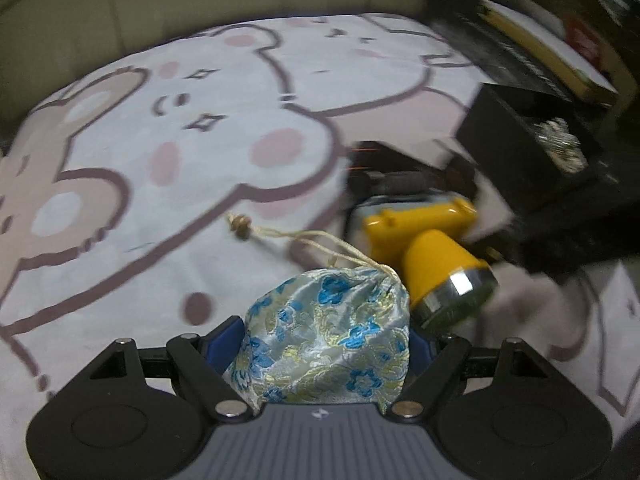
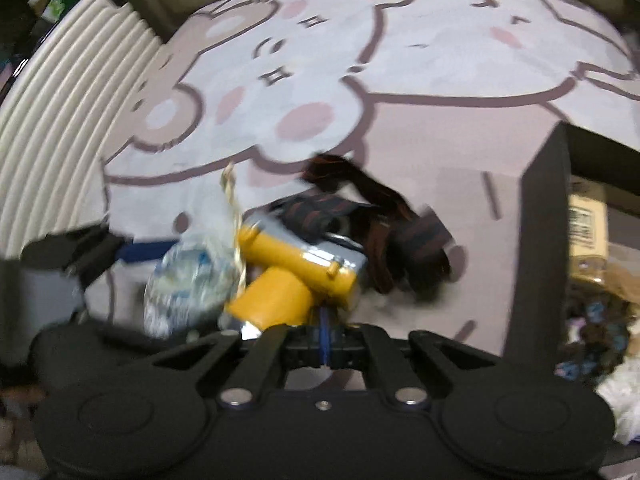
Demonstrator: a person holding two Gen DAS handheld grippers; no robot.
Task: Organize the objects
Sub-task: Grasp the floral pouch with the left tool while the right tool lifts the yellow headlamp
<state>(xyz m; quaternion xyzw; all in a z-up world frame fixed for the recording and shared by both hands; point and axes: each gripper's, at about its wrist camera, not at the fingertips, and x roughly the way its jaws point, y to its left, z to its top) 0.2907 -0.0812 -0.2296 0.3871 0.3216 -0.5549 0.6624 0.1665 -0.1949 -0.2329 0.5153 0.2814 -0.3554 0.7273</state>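
Pouch (image 1: 326,336), a silky drawstring bag with blue and gold flowers, sits closest to us in the left wrist view, pinched between the blue pads of our left gripper (image 1: 326,344). The jaws stand fairly wide, pressed against the bag's two sides. Its cream cord (image 1: 308,240) trails forward across the mat (image 1: 160,152) and ends in a small wooden bead (image 1: 240,226).

Just beside the pouch, on its right, is a yellow torch (image 1: 432,252) with a chrome rim around its lens. The two seem to touch, though blur makes that hard to confirm. Behind the torch lies a dark striped strap (image 2: 360,216), loosely bundled on the mat.

In the right wrist view, our right gripper (image 2: 325,334) has its jaws brought close together, the blue pads meeting at the base of the torch's yellow body. Whether they grip the torch or only rest against it, we cannot tell. Our left gripper and the pouch appear in this view as a smear at the left.

Farther out, the mat spreads wide, printed with pale cartoon bears with pink cheeks and brown outlines. A black box (image 2: 540,240) stands at the right edge of the mat, open on top, with mixed small items inside. Beyond it in the left view, a yellow-edged book (image 1: 548,48) lies on dark shelving. At the far left of the right view is a ribbed cream cushion (image 2: 68,92).
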